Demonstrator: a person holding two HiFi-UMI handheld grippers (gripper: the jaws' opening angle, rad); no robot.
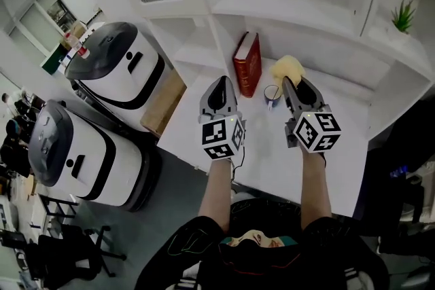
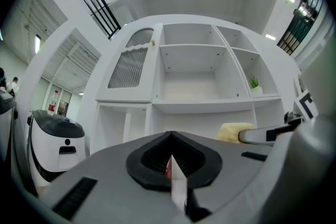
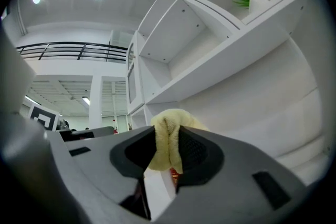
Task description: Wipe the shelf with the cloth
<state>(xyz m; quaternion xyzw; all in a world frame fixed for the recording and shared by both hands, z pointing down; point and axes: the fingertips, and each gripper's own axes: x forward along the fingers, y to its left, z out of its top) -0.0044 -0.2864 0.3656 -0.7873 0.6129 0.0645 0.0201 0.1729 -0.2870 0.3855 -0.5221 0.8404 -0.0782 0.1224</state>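
Right tool (image 3: 167, 132) was clenched on the yellow cloth (image 3: 166, 140). A fold of the cloth bunched out past the tool's tip, above the shelf (image 1: 272, 156), to the right of the red book (image 1: 247, 63) and apart from it. Left tool (image 2: 170, 136) was closed on itself with nothing held. Its tip lay just left of the book; contact could not be told. A red sliver showed through the slit between its pads. The book stood upright on the shelf's lowest board. A small cup (image 1: 272, 94) stood just right of the book, between the book and the right tool. A potted plant (image 1: 403, 15) sat in a compartment well right of the book and higher up. Two white machines (image 1: 115, 64) stood on the floor well left of the book.
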